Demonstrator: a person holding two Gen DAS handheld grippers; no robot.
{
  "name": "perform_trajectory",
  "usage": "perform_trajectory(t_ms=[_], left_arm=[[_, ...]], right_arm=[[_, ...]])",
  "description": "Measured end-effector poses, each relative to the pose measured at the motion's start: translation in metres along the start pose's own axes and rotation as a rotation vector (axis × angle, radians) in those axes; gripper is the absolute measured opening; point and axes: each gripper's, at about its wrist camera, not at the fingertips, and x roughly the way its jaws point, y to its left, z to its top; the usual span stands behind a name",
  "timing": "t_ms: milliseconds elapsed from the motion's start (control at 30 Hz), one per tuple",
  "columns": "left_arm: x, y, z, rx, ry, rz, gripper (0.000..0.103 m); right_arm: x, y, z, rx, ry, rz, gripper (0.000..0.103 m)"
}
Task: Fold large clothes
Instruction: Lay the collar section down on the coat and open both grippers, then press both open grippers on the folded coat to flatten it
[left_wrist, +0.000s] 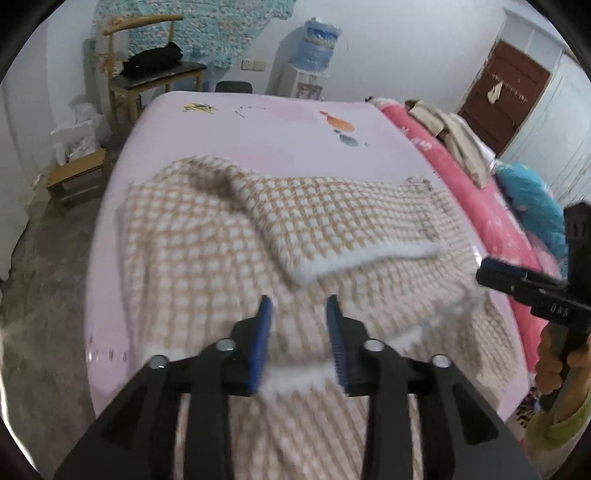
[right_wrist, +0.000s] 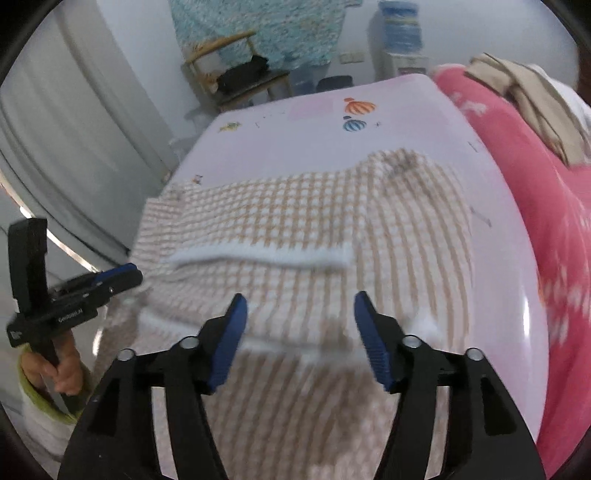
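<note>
Both tools, the left tool (left_wrist: 300, 310) and the right tool (right_wrist: 300, 306), hover parted and empty, pointing forward over the checked sweater (left_wrist: 229, 236) lying partly folded on the pink bed (left_wrist: 266, 125); tool lettering is illegible.

We hold the black left gripper with blue ribbed pads (left_wrist: 300, 306) forward, jaws parted. We hold the matching black right gripper (right_wrist: 300, 308) alongside, jaws spread wider, nothing between them.
</note>
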Motion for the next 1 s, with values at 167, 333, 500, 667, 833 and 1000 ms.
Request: perform_trajectory(t_ms=[167, 333, 500, 667, 833, 1000], left_arm=[[-0.018, -0.011, -0.031, -0.026, 0.013, 0.001, 0.058], [-0.031, -0.033, -0.062, 0.037, 0.026, 0.089, 0.069], [-0.028, -0.042, -0.088, 0.069, 0.044, 0.158, 0.073], [-0.001, -0.048, -0.111, 0.096, 0.100, 0.230, 0.074], [0.009, -0.048, -0.120, 0.103, 0.094, 0.279, 0.079], [0.009, -0.043, -0.121, 0.087, 0.100, 0.271, 0.081]], right_arm=[[-0.016, 0.019, -0.033, 0.030, -0.017, -0.015, 0.077], [-0.021, 0.032, -0.071, 0.040, 0.009, -0.025, 0.078], [-0.018, 0.040, -0.095, 0.018, 0.039, -0.037, 0.078], [0.003, 0.041, -0.110, -0.020, 0.081, -0.078, 0.079], [0.008, 0.040, -0.115, -0.023, 0.068, -0.081, 0.083], [0.004, 0.039, -0.111, -0.001, 0.074, -0.066, 0.083]])
